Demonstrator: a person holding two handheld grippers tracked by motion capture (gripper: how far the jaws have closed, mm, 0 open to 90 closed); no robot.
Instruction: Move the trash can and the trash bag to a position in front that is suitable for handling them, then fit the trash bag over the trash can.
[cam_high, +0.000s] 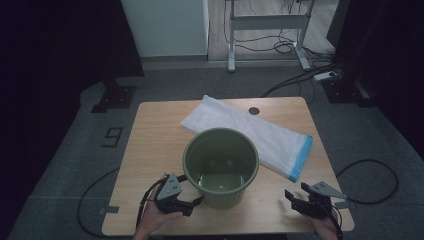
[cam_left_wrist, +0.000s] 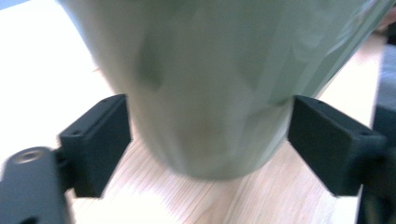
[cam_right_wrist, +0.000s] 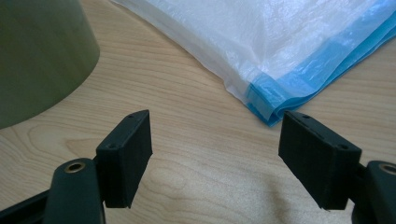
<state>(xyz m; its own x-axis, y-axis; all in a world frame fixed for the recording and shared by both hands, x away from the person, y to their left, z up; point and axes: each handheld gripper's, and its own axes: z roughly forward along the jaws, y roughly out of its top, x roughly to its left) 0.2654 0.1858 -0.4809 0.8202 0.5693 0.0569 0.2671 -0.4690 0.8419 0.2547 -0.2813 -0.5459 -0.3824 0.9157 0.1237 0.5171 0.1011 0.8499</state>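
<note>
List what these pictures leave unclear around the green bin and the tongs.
- Left tongs: in the left gripper view the green bin is blurred between the jaws, so pad contact cannot be told.
- Bin's rim: cut off by that view's top edge.
- Folded white bag: the bin hides part of its near edge in the high view.
- Right tongs: open over bare table.

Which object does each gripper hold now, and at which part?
Neither grips anything. The left gripper straddles the green plastic bin's base, contact unclear; the right gripper is open and empty.
</note>
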